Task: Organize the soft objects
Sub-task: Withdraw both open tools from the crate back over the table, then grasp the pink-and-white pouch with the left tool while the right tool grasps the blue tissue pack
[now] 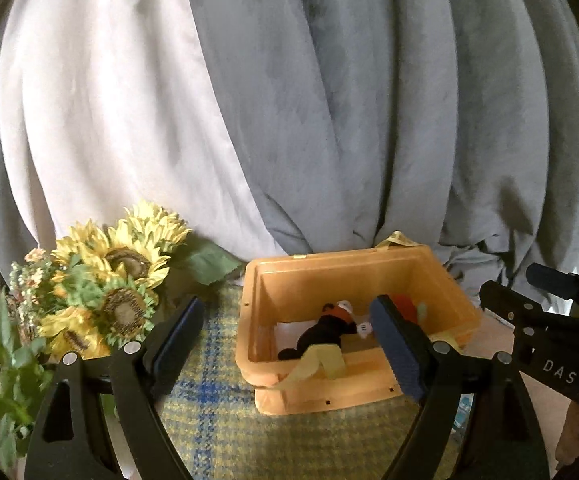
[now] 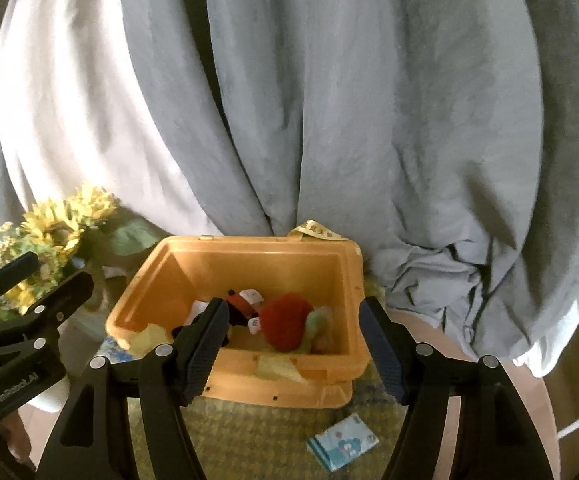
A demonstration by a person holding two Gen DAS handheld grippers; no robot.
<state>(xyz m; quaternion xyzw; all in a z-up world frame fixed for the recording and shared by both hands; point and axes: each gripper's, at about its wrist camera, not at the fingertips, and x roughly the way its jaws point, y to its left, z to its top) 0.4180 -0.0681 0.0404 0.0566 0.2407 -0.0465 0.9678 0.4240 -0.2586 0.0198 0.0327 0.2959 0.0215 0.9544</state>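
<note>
Sunflowers (image 1: 109, 280) sit far left on the plaid mat (image 1: 217, 412), then comes the orange bin (image 1: 289, 276) with the soft stuff inside: a dark doll (image 1: 325, 334), a red plush (image 2: 283, 322) and a yellow cloth (image 1: 317, 362) flopped over the front rim. Left gripper (image 1: 289, 344) and right gripper (image 2: 293, 352) both hang spread wide, nothing held. A small tissue pack (image 2: 343, 446) lies on the mat, right of centre.
</note>
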